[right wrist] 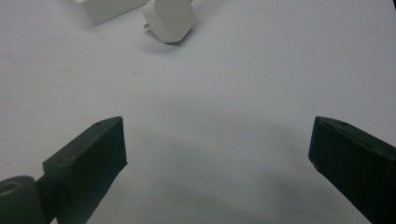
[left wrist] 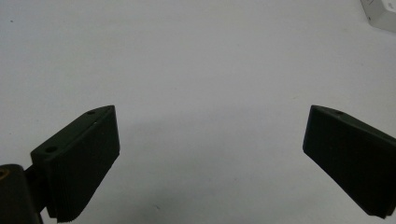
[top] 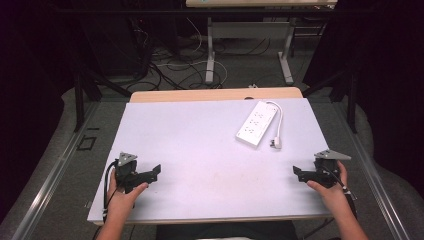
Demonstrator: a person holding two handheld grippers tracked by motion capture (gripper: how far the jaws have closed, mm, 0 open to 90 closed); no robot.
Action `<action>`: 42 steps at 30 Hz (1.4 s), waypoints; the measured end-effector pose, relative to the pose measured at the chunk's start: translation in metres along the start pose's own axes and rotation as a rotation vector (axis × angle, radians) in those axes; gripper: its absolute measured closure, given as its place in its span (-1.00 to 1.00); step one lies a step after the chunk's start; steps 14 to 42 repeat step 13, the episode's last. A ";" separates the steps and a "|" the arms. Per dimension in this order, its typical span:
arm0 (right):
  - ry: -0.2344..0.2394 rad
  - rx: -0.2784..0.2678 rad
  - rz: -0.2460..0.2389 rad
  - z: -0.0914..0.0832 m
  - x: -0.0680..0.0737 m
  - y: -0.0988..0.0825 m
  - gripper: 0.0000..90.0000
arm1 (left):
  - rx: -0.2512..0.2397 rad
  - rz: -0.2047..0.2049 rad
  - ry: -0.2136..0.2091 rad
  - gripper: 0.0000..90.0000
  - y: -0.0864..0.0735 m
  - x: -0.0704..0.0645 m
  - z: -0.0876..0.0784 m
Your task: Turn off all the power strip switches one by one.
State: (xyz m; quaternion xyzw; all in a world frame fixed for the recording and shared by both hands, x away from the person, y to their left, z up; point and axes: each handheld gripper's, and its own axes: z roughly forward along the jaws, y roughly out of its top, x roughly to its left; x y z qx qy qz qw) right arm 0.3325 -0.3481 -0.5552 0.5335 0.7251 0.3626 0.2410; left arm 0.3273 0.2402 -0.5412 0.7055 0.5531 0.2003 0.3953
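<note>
White power strip [top: 256,122] lying flat on right far part of white table [top: 200,150], long axis angled from near-left to far-right. Sockets facing up. White cord looping from far end of strip down its right side, ending in white plug [top: 275,143] resting on table just beside strip's near end. In right gripper view, plug [right wrist: 169,18] seen ahead of jaws, prongs toward the left, with corner of strip [right wrist: 105,9] just beside it. In left gripper view, corner of strip [left wrist: 380,14] at upper right edge.

Right gripper [top: 298,173] held in hand [top: 332,187] at near right edge of table, well apart from strip and plug. Jaws spread wide, nothing between them, bare table beneath.

Left gripper [top: 154,172] held in hand [top: 125,192] at near left of table, well apart from strip. Jaws spread wide, holding nothing.

Beyond table: desk legs and loose cables on floor, dim.
</note>
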 end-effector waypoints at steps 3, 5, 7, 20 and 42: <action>0.001 0.000 0.011 0.000 -0.002 0.000 -0.92 | 0.002 0.000 -0.001 -0.92 0.000 0.000 0.000; -0.002 -0.003 0.012 0.000 -0.003 0.000 -0.92 | 0.002 -0.001 -0.001 -0.92 0.000 0.000 0.000; 0.002 -0.004 0.022 0.000 -0.003 0.000 -0.92 | 0.003 0.000 0.000 -0.92 0.000 0.000 0.000; 0.009 -0.011 0.030 -0.001 -0.003 0.000 -0.94 | 0.006 0.000 -0.001 -0.92 -0.001 0.001 0.000; 0.009 -0.011 0.030 -0.001 -0.003 0.000 -0.94 | 0.006 0.000 -0.001 -0.92 -0.001 0.001 0.000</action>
